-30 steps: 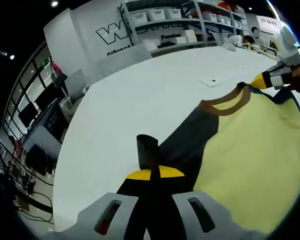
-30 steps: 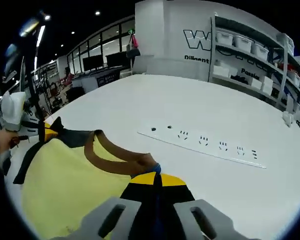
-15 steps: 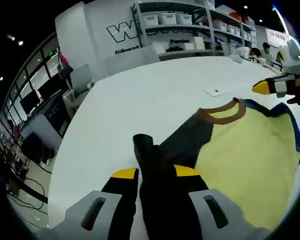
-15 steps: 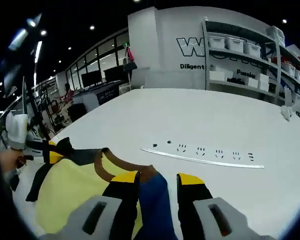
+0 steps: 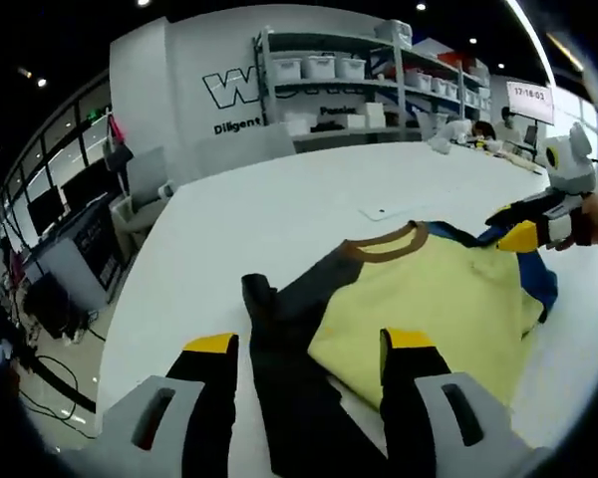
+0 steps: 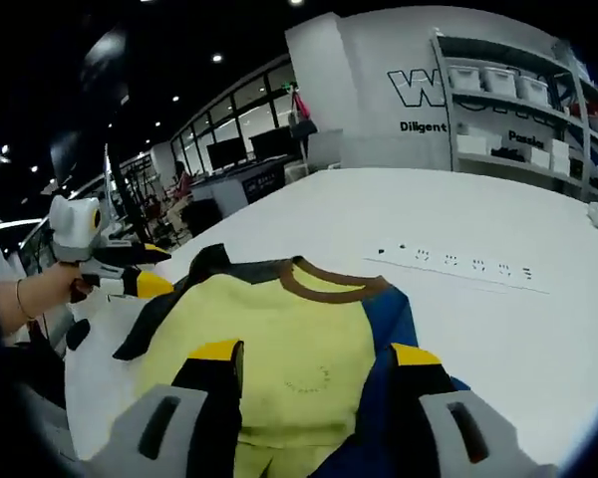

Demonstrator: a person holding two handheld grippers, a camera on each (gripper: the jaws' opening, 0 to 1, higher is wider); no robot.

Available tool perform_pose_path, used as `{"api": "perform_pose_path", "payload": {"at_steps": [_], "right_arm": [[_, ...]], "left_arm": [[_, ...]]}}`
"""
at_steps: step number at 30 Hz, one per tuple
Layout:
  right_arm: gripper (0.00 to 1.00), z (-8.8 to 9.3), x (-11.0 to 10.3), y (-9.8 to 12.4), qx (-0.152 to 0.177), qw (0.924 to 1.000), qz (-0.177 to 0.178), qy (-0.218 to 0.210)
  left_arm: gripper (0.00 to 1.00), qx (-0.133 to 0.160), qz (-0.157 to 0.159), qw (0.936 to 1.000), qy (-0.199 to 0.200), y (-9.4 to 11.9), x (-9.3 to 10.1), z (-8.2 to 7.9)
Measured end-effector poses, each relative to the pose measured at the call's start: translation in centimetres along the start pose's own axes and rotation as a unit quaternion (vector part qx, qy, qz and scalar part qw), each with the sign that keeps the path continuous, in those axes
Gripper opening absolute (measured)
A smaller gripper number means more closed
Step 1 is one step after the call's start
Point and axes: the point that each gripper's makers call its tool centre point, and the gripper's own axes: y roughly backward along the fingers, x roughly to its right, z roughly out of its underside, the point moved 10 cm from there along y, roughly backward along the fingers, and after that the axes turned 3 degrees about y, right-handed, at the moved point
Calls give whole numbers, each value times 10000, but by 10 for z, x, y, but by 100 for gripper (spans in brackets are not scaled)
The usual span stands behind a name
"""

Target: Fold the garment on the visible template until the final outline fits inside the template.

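Note:
A yellow shirt (image 5: 419,294) with a brown collar (image 5: 384,244), a dark grey sleeve (image 5: 279,329) and a blue sleeve (image 5: 538,284) lies spread on the white table (image 5: 279,214). My left gripper (image 5: 310,344) hangs open just above the grey sleeve, holding nothing. In the right gripper view the shirt (image 6: 279,329) lies below my open right gripper (image 6: 316,351), with the blue sleeve (image 6: 389,319) near its right jaw. The left gripper (image 6: 140,271) shows at the shirt's far side, held by a hand. The right gripper (image 5: 518,229) hovers open over the blue sleeve.
A white power strip (image 6: 468,269) lies on the table beyond the collar; it shows as a pale strip (image 5: 384,211) in the left gripper view. Shelves with bins (image 5: 329,80) stand behind the table. Desks and monitors (image 6: 219,174) lie past the table's far edge.
Both grippers went from shut on the shirt to open and let go of it. They drew back, and the shirt now lies flat on the table.

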Motion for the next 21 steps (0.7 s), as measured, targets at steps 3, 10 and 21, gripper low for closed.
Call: {"api": "perform_pose_path", "payload": {"at_steps": [3,10,21], "right_arm": [[56,7,-13,6,-56,9999,-74,91],[55,24,-33,17,-186,9990,-147,383],[52,47,-48,24,-443,9977,-111,492]], "left_arm": [[59,34,58,10000,5,6,5,3],[65,224,67,9997,-40,23,18,15],[63,269,362,9990,75,41,41,34]]}}
